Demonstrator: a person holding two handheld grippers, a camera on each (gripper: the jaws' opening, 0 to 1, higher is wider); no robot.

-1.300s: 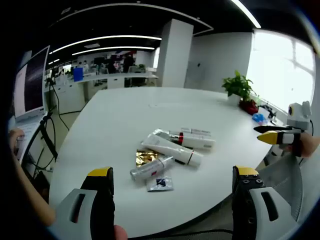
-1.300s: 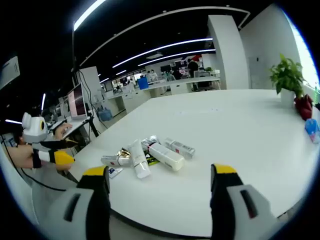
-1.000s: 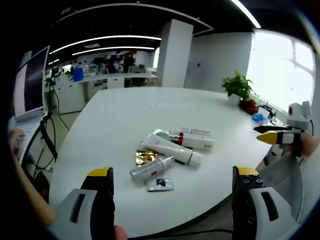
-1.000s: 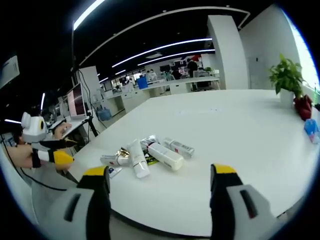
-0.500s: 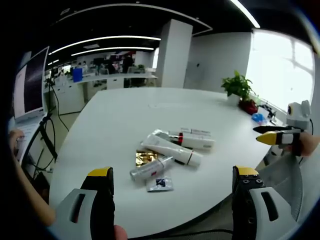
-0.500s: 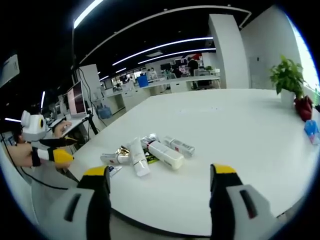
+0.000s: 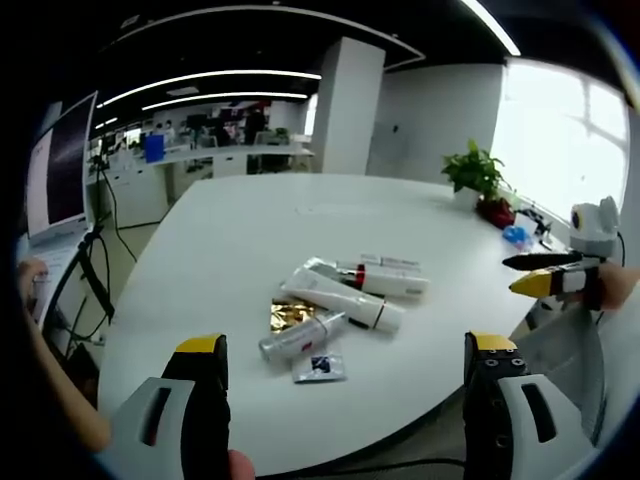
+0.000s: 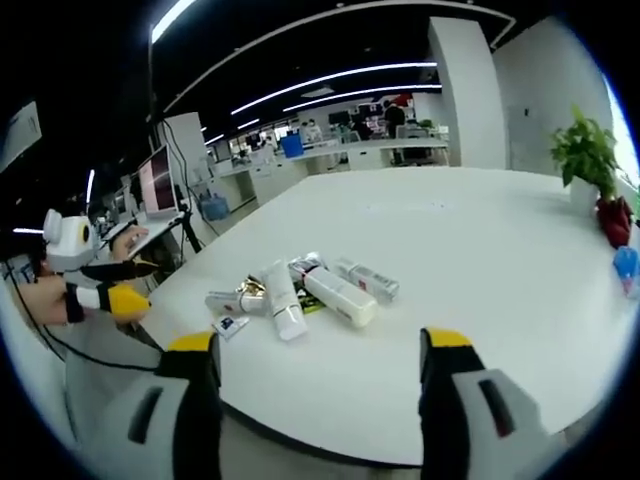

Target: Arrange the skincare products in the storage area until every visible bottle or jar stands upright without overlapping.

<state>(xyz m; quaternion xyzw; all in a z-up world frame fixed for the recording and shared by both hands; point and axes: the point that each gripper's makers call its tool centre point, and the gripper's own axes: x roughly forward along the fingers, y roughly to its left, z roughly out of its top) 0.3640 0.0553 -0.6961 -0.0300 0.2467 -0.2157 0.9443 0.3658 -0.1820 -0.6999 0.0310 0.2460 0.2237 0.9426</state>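
Observation:
Several skincare products lie on their sides in a loose pile on the white table (image 7: 240, 230). A long white tube (image 7: 345, 300) crosses in front of a white tube with a red band (image 7: 385, 283). A clear bottle (image 7: 300, 337) lies beside a gold sachet (image 7: 290, 315), and a small sachet (image 7: 320, 367) rests nearest the edge. My left gripper (image 7: 346, 345) is open, short of the pile. In the right gripper view the same pile shows the white tube (image 8: 282, 300), a thicker tube (image 8: 340, 295) and a boxy tube (image 8: 366, 279). My right gripper (image 8: 320, 342) is open, off the table's edge.
A potted plant (image 7: 478, 172) and a small blue item (image 7: 515, 236) stand at the table's far side. A monitor (image 7: 60, 165) and cables sit off the table. The other gripper (image 7: 545, 280) hangs beyond the table's rim, held by a hand.
The right gripper view has tilted and risen a little, so the pile sits slightly differently in it. In the left gripper view the right gripper has dipped slightly. The products have not moved.

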